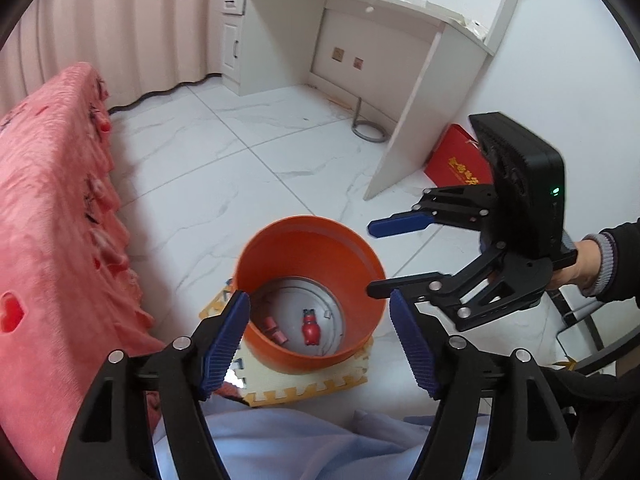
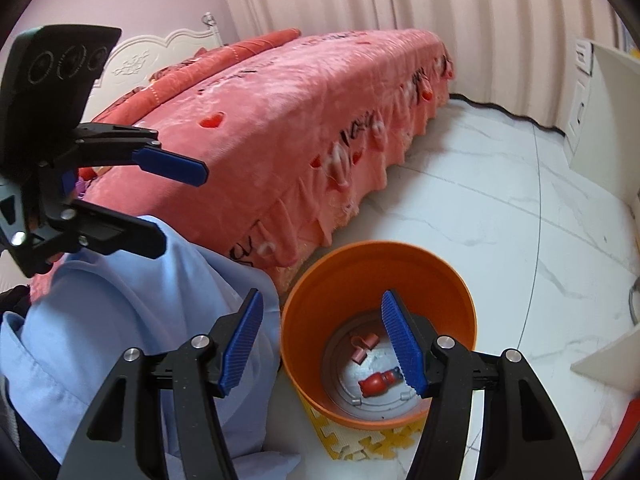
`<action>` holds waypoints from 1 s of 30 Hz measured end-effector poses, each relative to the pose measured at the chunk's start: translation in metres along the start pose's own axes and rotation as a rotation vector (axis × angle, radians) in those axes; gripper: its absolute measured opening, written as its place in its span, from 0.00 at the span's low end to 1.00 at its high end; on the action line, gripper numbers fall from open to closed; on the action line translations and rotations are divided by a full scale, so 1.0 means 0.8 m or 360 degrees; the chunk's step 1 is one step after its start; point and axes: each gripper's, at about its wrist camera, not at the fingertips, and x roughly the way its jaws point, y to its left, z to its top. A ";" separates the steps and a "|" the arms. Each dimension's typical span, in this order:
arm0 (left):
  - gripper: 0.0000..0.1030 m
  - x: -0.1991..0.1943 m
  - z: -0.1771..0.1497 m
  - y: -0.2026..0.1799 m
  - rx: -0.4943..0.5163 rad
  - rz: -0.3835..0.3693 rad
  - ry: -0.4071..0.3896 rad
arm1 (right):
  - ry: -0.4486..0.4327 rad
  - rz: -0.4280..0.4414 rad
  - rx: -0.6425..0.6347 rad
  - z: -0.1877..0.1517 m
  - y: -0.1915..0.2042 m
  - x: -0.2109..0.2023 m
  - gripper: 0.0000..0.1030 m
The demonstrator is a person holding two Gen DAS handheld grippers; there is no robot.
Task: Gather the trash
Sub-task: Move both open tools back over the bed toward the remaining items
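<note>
An orange bin (image 1: 362,344) stands on the floor on a foam puzzle mat (image 1: 304,392). Inside it, on the grey bottom, lie a small red bottle (image 1: 311,328) and a couple of pink scraps (image 1: 275,330). My left gripper (image 1: 320,340) hovers over the bin's near side, open and empty. My right gripper (image 1: 369,259) reaches in from the right above the rim, also open. In the right wrist view the right gripper (image 2: 322,344) frames the bin (image 2: 304,300), with the bottle (image 2: 376,384) and scraps (image 2: 362,344) below. The left gripper (image 2: 184,208) is at upper left.
A bed with a pink cover (image 2: 280,120) runs along the left of the bin. Light blue fabric (image 2: 120,320) lies in the foreground. A white desk (image 1: 360,40) and a red bag (image 1: 456,164) stand farther off on the white tiled floor (image 1: 208,168). A hand (image 1: 588,264) holds the right gripper.
</note>
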 end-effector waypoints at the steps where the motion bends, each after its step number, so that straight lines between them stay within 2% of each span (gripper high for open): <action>1: 0.77 -0.004 -0.001 0.001 -0.0001 0.0017 -0.0007 | -0.0006 0.0000 -0.0013 0.004 0.004 -0.002 0.64; 10: 0.86 -0.060 -0.034 0.016 -0.0085 0.0202 -0.0099 | -0.0055 0.0066 -0.0179 0.047 0.061 -0.015 0.64; 14: 0.86 -0.096 -0.054 0.024 -0.0155 0.0299 -0.0154 | -0.0079 0.0105 -0.0238 0.070 0.091 -0.018 0.70; 16: 0.92 -0.114 -0.065 0.027 -0.0189 0.0351 -0.0189 | -0.0087 0.0130 -0.0264 0.080 0.107 -0.019 0.70; 19: 0.92 -0.143 -0.084 0.032 -0.0265 0.0414 -0.0242 | -0.0100 0.0191 -0.0315 0.098 0.137 -0.017 0.71; 22: 0.92 -0.173 -0.108 0.039 -0.0370 0.0495 -0.0282 | -0.0117 0.0249 -0.0367 0.113 0.170 -0.014 0.77; 30: 0.95 -0.251 -0.179 0.049 -0.0609 0.0712 -0.0365 | -0.0126 0.0431 -0.0535 0.143 0.261 0.004 0.77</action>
